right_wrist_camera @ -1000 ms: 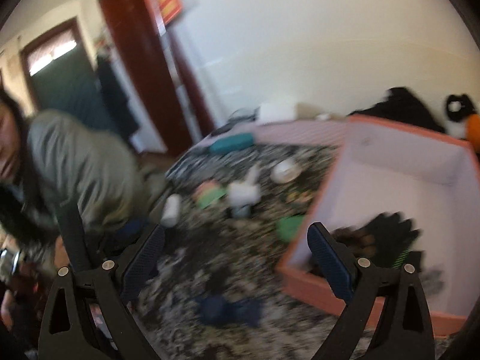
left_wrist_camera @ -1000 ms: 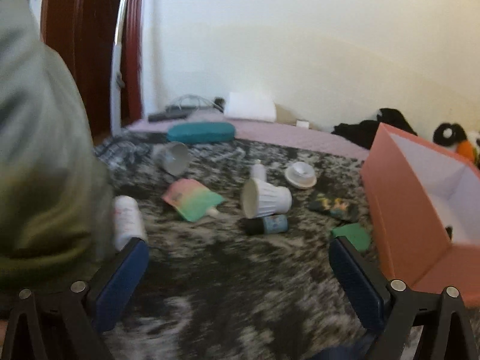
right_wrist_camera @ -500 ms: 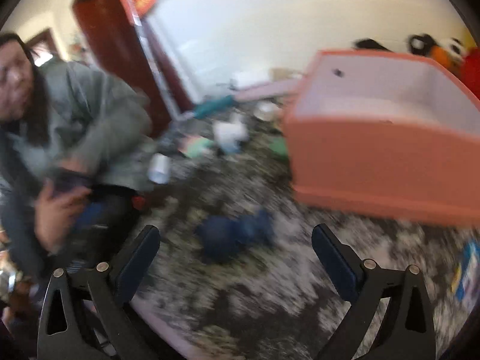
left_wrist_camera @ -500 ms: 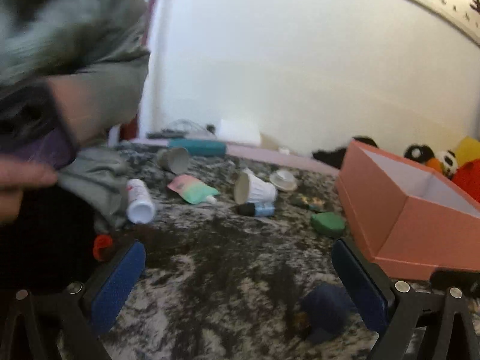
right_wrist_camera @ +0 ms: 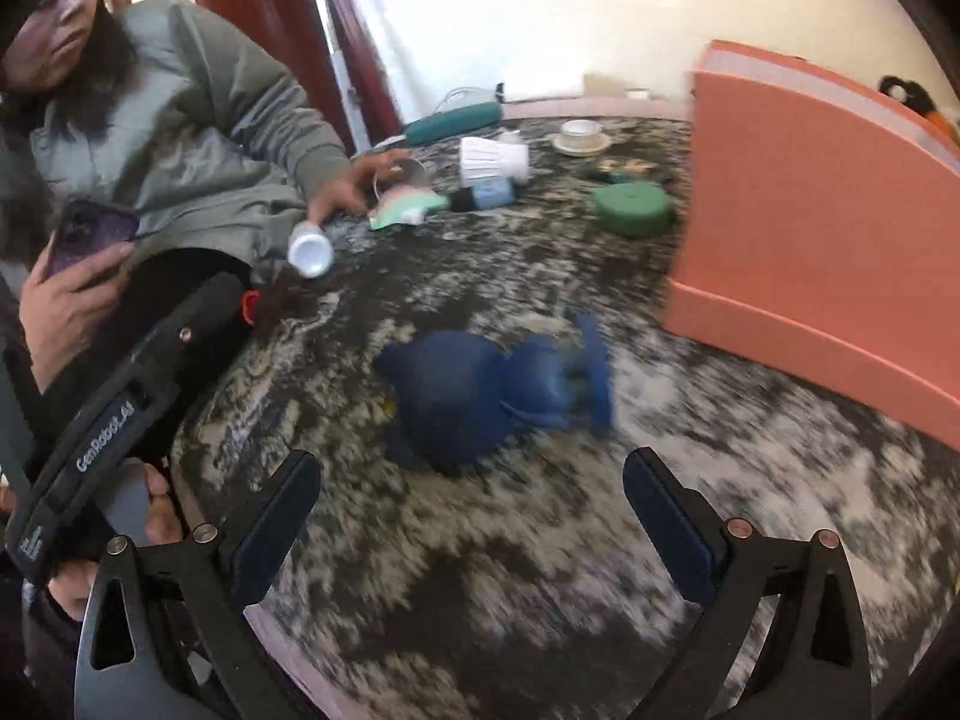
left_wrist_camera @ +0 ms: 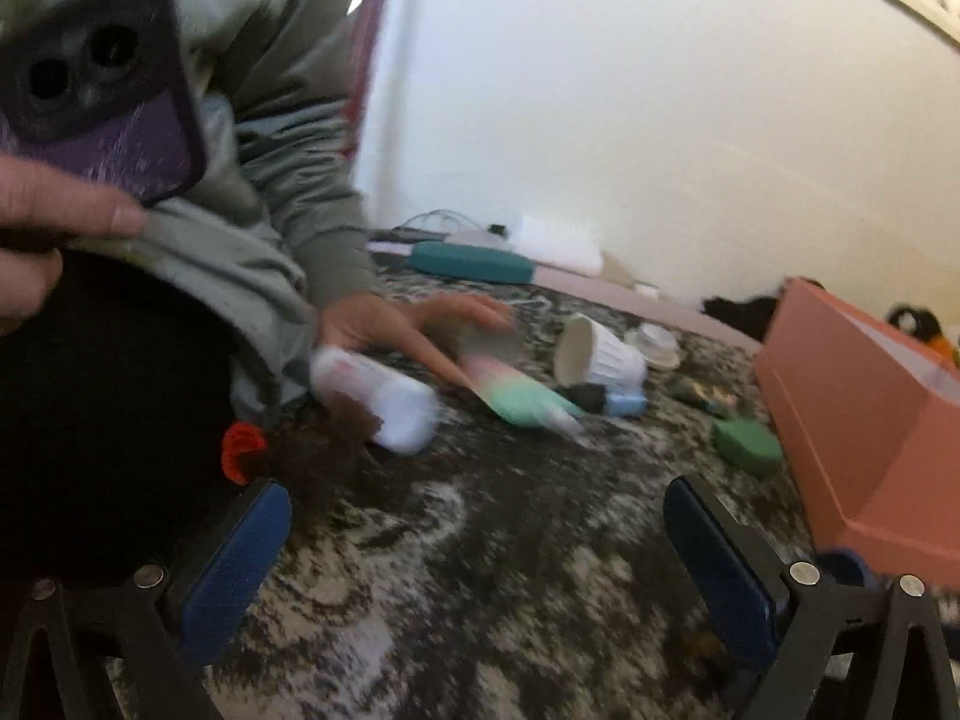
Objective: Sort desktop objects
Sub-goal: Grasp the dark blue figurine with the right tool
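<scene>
Bystander's hand (left_wrist_camera: pixel 414 324) now among scattered items.

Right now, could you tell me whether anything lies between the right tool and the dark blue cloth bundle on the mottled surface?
Nothing visible does: only bare mottled surface separates the open right tool from the dark blue cloth bundle.

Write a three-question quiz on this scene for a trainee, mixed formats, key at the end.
1. True or false: the right gripper is shut on the blue cloth item.
2. Which lies closest to the orange box? A) green round item B) white bottle C) teal case
3. Fill in: beside the table, a person's hand holds a purple ____.

Key: 1 false, both grippers open, the left gripper too; 2 A; 3 phone.
</scene>
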Demonstrator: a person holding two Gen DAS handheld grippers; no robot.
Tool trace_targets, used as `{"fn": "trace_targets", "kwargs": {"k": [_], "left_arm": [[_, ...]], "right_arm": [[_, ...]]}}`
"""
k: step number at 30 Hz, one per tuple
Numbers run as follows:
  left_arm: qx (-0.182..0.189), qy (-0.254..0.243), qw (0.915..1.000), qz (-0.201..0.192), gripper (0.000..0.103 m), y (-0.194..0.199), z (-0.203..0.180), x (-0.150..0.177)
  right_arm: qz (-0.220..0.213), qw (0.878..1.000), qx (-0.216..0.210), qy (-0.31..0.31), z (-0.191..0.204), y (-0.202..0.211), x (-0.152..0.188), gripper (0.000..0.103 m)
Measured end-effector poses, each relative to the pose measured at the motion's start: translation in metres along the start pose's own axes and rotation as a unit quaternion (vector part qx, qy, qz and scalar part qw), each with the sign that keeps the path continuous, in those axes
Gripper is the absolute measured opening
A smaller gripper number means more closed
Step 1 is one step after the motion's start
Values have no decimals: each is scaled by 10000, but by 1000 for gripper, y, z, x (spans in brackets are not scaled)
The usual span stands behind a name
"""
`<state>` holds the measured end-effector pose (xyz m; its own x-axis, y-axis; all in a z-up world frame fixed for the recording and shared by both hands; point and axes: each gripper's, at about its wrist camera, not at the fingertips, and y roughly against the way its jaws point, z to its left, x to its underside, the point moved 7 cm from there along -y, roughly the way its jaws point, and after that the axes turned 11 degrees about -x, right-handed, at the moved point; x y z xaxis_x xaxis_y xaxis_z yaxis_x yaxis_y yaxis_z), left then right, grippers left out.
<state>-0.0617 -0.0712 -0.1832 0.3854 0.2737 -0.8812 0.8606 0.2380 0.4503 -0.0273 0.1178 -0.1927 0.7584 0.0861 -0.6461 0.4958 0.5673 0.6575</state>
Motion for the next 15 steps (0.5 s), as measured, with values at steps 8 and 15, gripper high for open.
{"fn": "trace_targets", "kwargs": {"k": [8, 15], "left_arm": [[-165, 346, 9956, 857, 102, -45, 9, 18], [206, 208, 9896, 1411, 102, -67, -22, 28]], "right_arm": [[460, 9982, 382, 15, -6, -47, -9, 103], [438, 9947, 781, 507, -9, -68, -20, 103]]}}
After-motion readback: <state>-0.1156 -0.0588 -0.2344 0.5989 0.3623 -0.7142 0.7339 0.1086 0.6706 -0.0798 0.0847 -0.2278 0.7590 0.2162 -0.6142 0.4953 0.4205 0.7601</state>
